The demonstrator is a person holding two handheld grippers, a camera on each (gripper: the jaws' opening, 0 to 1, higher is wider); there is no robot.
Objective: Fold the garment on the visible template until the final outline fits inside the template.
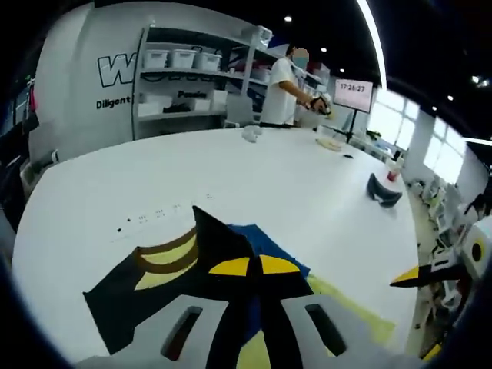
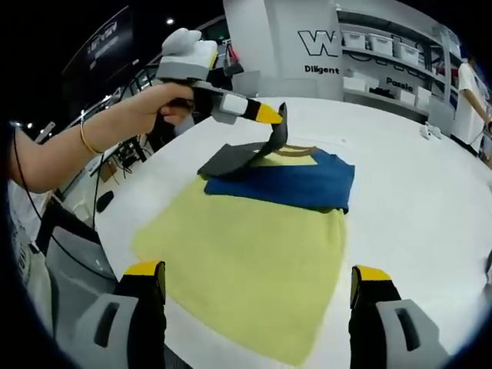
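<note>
A big white table (image 2: 415, 200) holds a yellow sheet (image 2: 246, 269), which is the template. A shirt (image 2: 284, 178) lies on the far part of the sheet. The shirt is blue, dark grey and yellow, with a brown collar. It is already folded partly, and the near part of the yellow sheet is bare.

In the right gripper view, the left gripper (image 2: 270, 117) reaches in from the left, held by a hand (image 2: 150, 108) with a thin bracelet. Its yellow-tipped jaws pinch a dark sleeve of the shirt and lift it up off the sheet. In the left gripper view, the left gripper (image 1: 254, 265) has its yellow tips pressed together on the dark cloth, which stands up in a point.

The right gripper (image 2: 257, 280) hangs over the near edge of the sheet. Its jaws are spread wide and hold nothing. In the left gripper view, the right gripper (image 1: 419, 275) pokes in from the right.

Far across the table a person (image 1: 280, 91) in a white shirt stands by shelves (image 1: 192, 73) with white boxes. A screen (image 1: 354, 94) shows a clock time. Some small things lie at the far edge, and a dark thing (image 1: 382, 190) sits near the right edge.
</note>
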